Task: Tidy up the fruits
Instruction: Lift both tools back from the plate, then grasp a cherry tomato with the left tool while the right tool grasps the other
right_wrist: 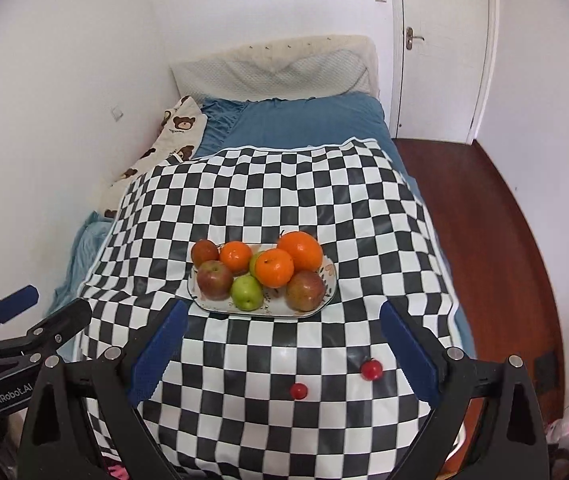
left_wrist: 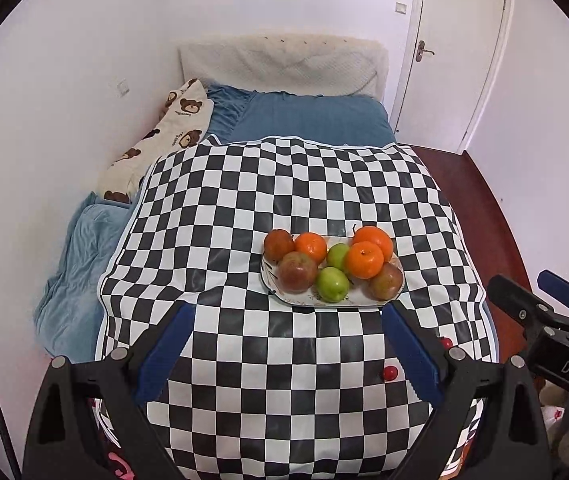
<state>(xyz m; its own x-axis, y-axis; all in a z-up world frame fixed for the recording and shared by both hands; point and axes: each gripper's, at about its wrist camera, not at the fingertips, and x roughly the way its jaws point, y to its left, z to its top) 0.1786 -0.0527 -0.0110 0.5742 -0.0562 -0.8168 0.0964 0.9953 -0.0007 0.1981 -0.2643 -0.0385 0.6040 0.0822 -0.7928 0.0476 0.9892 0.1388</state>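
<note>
Both the left gripper (left_wrist: 286,354) and the right gripper (right_wrist: 280,354) were held wide and empty; the two cherry tomatoes (right_wrist: 371,369) near the checkered cloth's (right_wrist: 268,184) front edge could be nudged off.

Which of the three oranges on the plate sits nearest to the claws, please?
The front orange, beside the green apple and above the reddish apple; the other two oranges lie farther back on the plate.

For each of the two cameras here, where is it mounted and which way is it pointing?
Left wrist: sits on the left gripper, looking forward over the checkered cloth at the fruit plate; open blue fingers show, the right gripper at right.
Right wrist: sits on the right gripper, same direction; the left gripper shows at left.
Shared: plate, cloth, bed, door.
</note>
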